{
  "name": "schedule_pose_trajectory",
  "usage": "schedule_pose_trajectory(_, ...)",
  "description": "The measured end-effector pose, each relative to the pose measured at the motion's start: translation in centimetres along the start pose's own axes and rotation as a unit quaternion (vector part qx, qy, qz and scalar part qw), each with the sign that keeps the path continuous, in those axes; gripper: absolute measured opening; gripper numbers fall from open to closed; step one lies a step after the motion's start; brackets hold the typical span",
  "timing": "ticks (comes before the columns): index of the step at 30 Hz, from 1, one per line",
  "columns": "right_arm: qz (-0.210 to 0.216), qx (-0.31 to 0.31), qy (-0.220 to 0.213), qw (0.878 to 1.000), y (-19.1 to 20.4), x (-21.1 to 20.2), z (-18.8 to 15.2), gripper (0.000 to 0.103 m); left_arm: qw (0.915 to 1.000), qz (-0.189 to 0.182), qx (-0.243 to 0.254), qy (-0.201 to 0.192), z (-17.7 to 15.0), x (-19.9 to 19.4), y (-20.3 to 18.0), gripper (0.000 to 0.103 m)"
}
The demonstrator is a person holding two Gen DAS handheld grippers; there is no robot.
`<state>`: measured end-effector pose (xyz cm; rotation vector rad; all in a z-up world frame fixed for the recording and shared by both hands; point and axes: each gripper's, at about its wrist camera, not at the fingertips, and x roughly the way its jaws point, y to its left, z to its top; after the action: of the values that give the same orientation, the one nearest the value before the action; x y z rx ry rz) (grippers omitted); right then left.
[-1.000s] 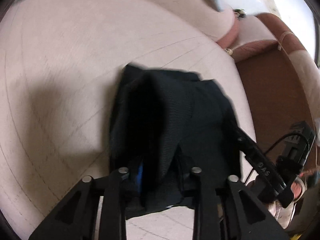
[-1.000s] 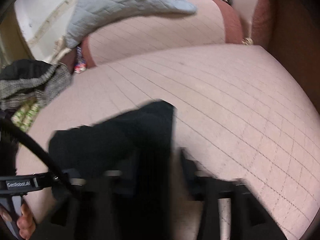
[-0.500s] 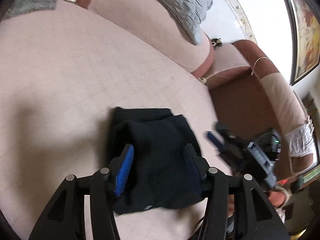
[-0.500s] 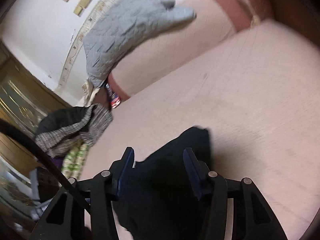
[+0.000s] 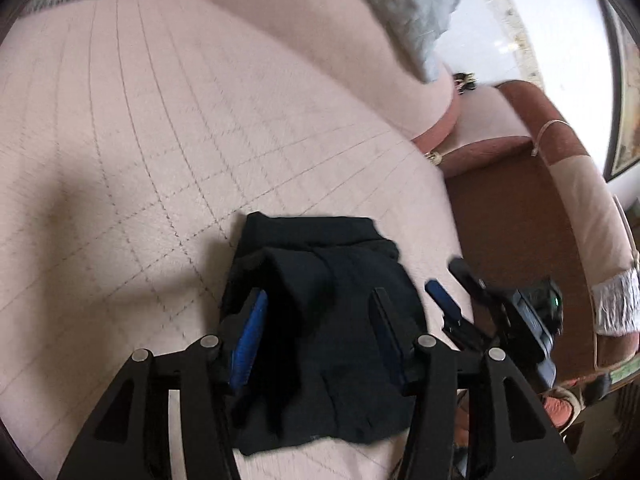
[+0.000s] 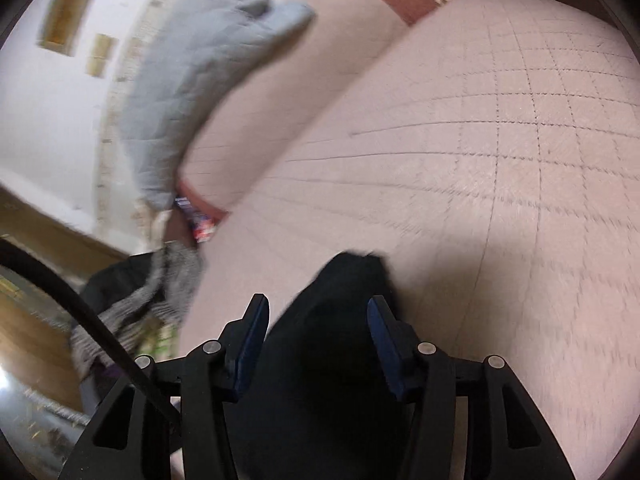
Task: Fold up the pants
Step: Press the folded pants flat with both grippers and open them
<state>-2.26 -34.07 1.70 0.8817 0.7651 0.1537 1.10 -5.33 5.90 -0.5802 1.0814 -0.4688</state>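
The black pants (image 5: pixel 328 320) lie folded in a compact bundle on the pink quilted sofa seat (image 5: pixel 160 140). My left gripper (image 5: pixel 318 312) hovers just above them, open, its blue pads clear of the cloth. In the left wrist view my right gripper (image 5: pixel 454 284) sits just right of the bundle near the seat's edge, open and empty. The right wrist view is blurred; there the pants (image 6: pixel 320 380) show below and between the spread fingers of the right gripper (image 6: pixel 318 320), which do not pinch them.
A grey quilted blanket (image 5: pixel 408 4) drapes over the sofa back. A brown armrest (image 5: pixel 520 208) bounds the seat on the right. A heap of grey knit and dark clothes (image 6: pixel 132 304) lies past the seat's left end. A person's hand (image 5: pixel 560 404) holds the right gripper.
The left gripper opened, let go of the pants and rose a little; the bundle now lies flat. The right gripper rolled and drew back to the pants' right side.
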Motion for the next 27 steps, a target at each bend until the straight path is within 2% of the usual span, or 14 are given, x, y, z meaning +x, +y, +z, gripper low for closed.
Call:
schedule_pose_trajectory(4,0.058,-0.007,0.012,0.998,0.9,-3.4,-3.8,0.057,0.9997,-0.003,0.022,0.004,-1.8,0.0,-1.4,0.056)
schedule_pose_trajectory(6,0.074,-0.006,0.016,0.997,0.7,-4.4,-6.1,0.057,0.9993,0.014,0.028,0.02,-2.8,1.4,-1.3,0.056)
schedule_pose_trajectory(9,0.051,-0.009,0.027,0.998,-0.7,-4.3,-8.6,0.055,0.9974,0.06,0.014,0.035,-4.1,2.8,0.2,0.056)
schedule_pose_trajectory(11,0.034,0.0,0.027,0.999,-2.2,-3.8,-9.3,0.053,0.9983,0.051,0.004,0.027,-4.0,2.9,1.0,0.054)
schedule_pose_trajectory(14,0.034,0.0,0.022,0.999,-2.7,-4.0,-9.2,0.051,0.9985,0.028,-0.037,0.03,-3.2,1.8,1.9,0.055)
schedule_pose_trajectory(18,0.009,-0.031,0.006,0.999,-1.5,-5.6,-9.6,0.054,0.997,0.046,-0.062,0.004,-3.0,-0.4,3.7,0.056)
schedule_pose_trajectory(20,-0.007,-0.051,-0.008,0.999,-0.7,-6.7,-10.3,0.06,0.9965,0.063,-0.055,-0.009,-3.6,-1.5,3.8,0.057)
schedule_pose_trajectory(24,-0.055,-0.107,-0.021,0.992,1.3,-7.6,-12.3,0.063,0.9931,0.114,-0.006,-0.028,-5.4,-3.0,2.9,0.06)
schedule_pose_trajectory(27,-0.098,-0.146,-0.03,0.984,2.3,-7.7,-14.3,0.063,0.9837,0.167,0.038,-0.056,-6.6,-3.7,2.0,0.064)
